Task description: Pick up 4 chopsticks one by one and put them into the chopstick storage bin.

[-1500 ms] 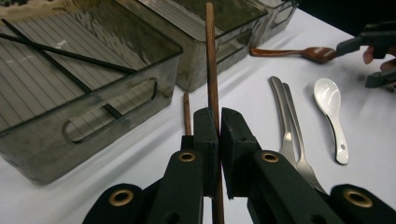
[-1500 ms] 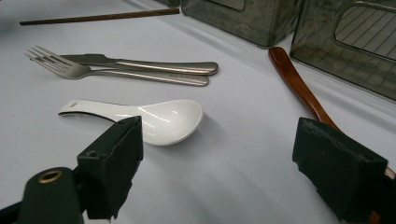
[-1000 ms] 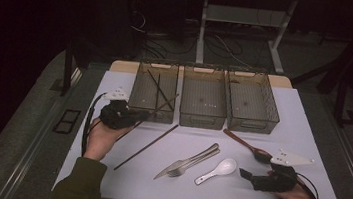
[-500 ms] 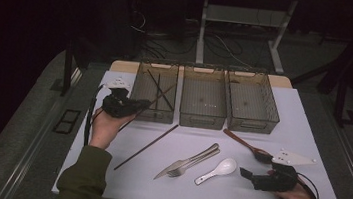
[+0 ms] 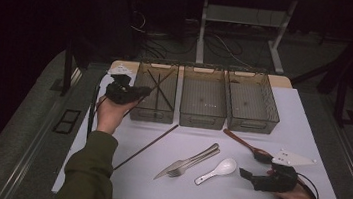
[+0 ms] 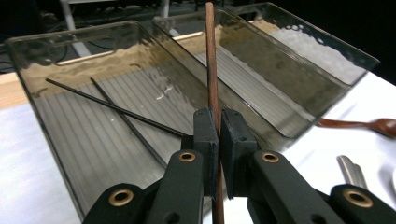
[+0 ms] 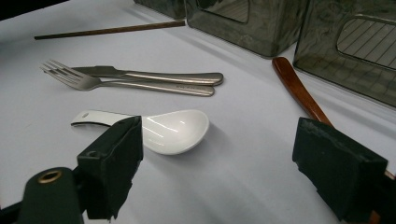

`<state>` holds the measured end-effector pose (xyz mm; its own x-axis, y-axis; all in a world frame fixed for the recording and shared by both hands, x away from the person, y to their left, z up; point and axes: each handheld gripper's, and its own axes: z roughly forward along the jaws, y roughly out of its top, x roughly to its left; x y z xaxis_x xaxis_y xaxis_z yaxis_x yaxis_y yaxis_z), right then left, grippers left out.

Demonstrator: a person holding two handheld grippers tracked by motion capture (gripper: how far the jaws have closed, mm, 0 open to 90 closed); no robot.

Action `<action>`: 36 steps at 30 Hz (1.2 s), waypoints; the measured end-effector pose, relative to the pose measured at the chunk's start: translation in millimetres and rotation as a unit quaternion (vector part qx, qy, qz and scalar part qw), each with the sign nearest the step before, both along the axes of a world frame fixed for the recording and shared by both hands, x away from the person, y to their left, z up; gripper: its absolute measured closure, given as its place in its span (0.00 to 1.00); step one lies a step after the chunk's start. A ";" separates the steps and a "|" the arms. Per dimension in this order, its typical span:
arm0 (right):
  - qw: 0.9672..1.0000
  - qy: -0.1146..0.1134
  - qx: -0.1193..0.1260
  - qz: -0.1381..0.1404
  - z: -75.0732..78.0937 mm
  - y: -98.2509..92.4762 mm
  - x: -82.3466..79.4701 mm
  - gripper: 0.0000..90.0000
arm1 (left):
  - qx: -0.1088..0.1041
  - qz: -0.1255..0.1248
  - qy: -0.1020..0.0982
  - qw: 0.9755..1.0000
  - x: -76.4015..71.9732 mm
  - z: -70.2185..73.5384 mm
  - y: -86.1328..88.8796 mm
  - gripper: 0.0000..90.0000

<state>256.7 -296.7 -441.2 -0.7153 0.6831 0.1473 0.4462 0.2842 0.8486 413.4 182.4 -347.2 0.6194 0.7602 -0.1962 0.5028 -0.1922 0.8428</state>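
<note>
My left gripper [image 5: 137, 93] [image 6: 217, 122] is shut on a brown wooden chopstick [image 6: 211, 56], which stands upright between the pads. It hovers at the near left corner of the left bin [image 5: 139, 111] [image 6: 32, 88], where two dark chopsticks [image 5: 158, 88] [image 6: 116, 109] lie crossed. Another brown chopstick [image 5: 146, 146] [image 7: 112, 30] lies slanted on the table. My right gripper [image 5: 253, 166] [image 7: 222, 156] rests open at the front right, its jaws apart just before the white ceramic spoon [image 5: 217, 169] [image 7: 170, 130].
Middle bin [image 5: 201, 119] and right bin [image 5: 253, 123] stand in a row with the left one. A fork and knife [image 5: 188, 160] [image 7: 140, 78] lie side by side mid-table. A wooden spoon [image 5: 242, 142] [image 7: 299, 91] lies beside my right gripper.
My left hand has carried its gripper away from the near side toward the left bin's corner. The right gripper has stayed put.
</note>
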 end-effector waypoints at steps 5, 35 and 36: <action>1.000 0.000 0.001 0.000 0.1 -0.4 0.2 0.18 | 0.004 0.009 0.000 1.000 11.7 -0.3 -1.3 0.93; 1.000 0.000 0.006 -0.002 -0.2 -4.2 0.7 0.18 | 0.019 0.059 0.011 0.998 81.1 -18.4 -18.7 0.93; 1.000 0.000 0.006 -0.001 -0.1 -4.2 0.7 0.18 | 0.020 0.060 0.012 0.998 82.3 -19.6 -19.1 0.93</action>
<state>257.5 -300.9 -441.3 -0.7137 0.6829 0.1558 0.4472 0.2731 0.8517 495.7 163.3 -366.8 0.5188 0.8363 -0.1773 0.5439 -0.1629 0.8232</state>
